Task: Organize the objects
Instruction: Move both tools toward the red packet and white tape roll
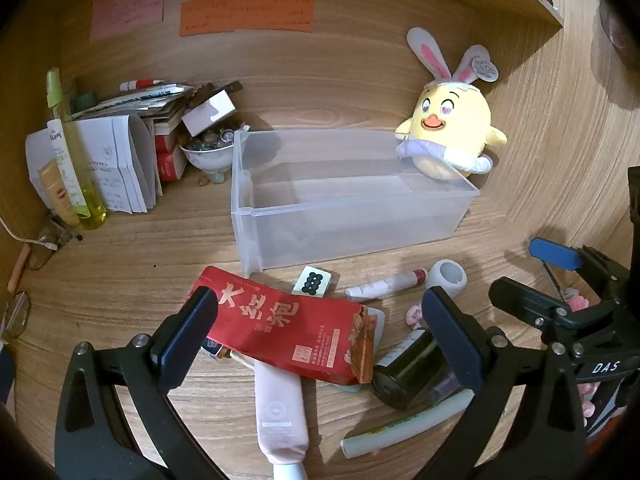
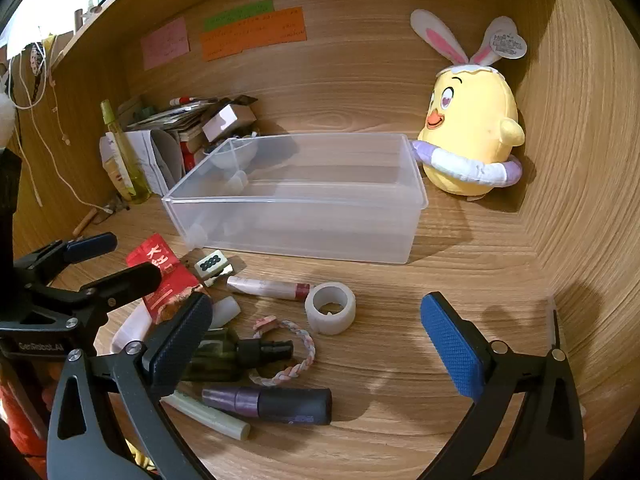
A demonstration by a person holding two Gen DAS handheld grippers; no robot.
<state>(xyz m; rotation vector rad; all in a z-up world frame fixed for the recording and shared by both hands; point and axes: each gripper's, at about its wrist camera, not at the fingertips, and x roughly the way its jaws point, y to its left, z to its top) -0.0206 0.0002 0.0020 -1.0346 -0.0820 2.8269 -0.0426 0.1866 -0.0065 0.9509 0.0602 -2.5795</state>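
On the desk (image 2: 440, 280), the left gripper (image 1: 320, 332) hangs with its jaws wide apart and nothing between them, tilted down over the red pouch (image 1: 292, 332). That pouch looks light, flat and crinkly; I'd pinch it at an edge, since the foil will likely slide. Under it lies a pink tube (image 1: 280, 408), soft and squeezable, best taken across its middle. Behind stands the clear bin (image 2: 296, 200), empty, just beyond the clutter. Next come the mahjong tile (image 2: 211, 265), small and hard, then the dark spray bottle (image 2: 224, 354), probably the heaviest and slick, so grip its body. The braided band (image 2: 296, 354) is limp; the tape roll (image 2: 330, 308) is stiff and easy across its wall. The right gripper (image 2: 316, 344) is equally wide apart and empty above these.
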